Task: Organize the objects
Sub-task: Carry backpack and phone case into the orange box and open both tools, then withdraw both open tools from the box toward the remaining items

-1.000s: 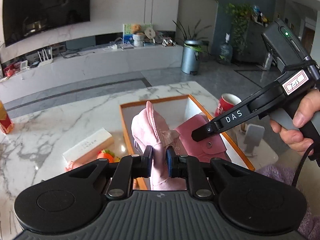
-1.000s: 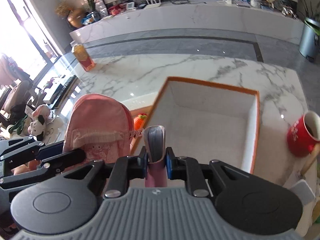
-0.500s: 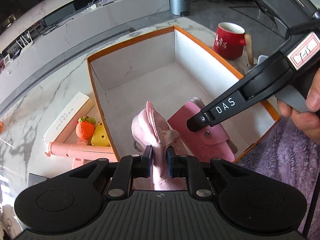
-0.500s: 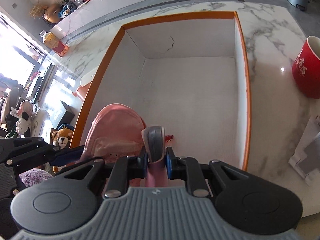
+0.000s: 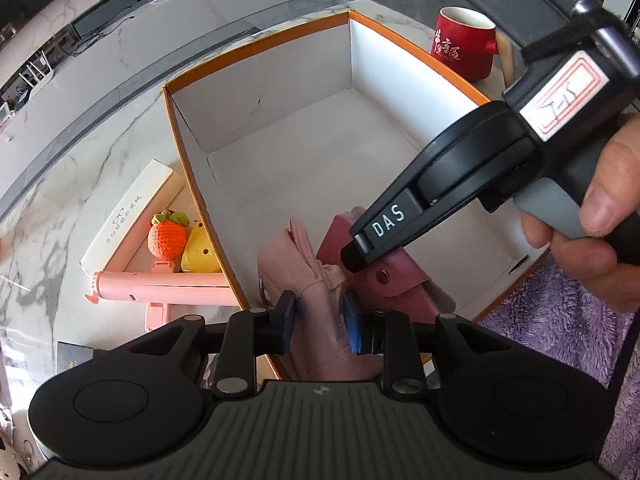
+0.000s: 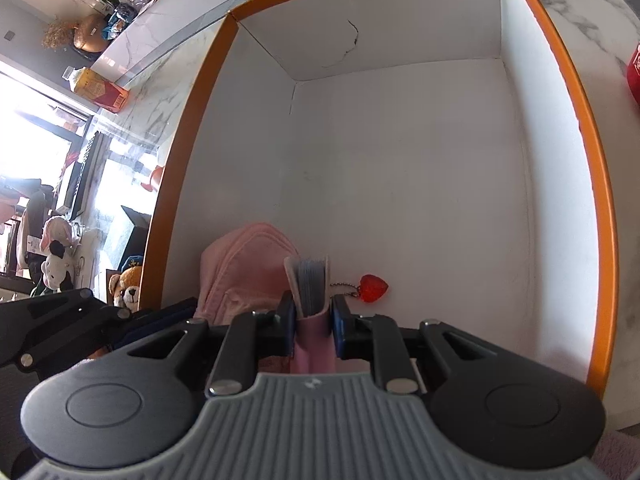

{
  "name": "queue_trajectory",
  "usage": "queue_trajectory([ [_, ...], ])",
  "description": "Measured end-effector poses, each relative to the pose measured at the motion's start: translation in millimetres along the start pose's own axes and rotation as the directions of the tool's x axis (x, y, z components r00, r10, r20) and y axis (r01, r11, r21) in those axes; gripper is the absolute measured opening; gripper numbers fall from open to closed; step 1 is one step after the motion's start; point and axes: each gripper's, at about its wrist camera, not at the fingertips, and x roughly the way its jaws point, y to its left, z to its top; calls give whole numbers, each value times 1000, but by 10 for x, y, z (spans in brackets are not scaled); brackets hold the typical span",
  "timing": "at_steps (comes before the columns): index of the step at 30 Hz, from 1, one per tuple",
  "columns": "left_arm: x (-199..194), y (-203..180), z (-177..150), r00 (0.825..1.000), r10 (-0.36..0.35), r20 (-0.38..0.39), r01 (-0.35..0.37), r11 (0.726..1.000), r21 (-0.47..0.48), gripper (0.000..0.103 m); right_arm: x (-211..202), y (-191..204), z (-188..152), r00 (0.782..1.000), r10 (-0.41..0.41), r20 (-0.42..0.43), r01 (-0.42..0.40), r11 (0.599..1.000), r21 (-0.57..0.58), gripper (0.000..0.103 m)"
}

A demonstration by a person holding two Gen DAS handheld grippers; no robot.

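An orange-rimmed white box stands on the marble table; it also shows in the right wrist view. My left gripper has its jaws apart around a light pink pouch that rests on the box floor near the left wall. My right gripper is shut on a darker pink wallet with a red heart charm, low inside the box beside the pouch. The wallet also shows in the left wrist view.
Left of the box lie a white slim box, a knitted orange strawberry, a yellow toy and a pink holder. A red mug stands right of the box. A purple fluffy cloth lies near the front edge.
Both grippers have gone down into the box with the pouch and the wallet. My left jaws have opened from their tight hold on the pouch. The heart charm now lies on the box floor.
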Motion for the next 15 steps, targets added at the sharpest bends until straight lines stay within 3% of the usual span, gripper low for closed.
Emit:
queue_trajectory([
  [6, -204, 96, -144, 997, -42, 61, 45, 998, -49, 33, -24, -7, -67, 998, 55, -9, -55, 997, 52, 32],
  [15, -520, 213, -349, 985, -43, 169, 66, 989, -131, 33, -220, -28, -218, 992, 124, 13, -124, 986, 108, 32],
])
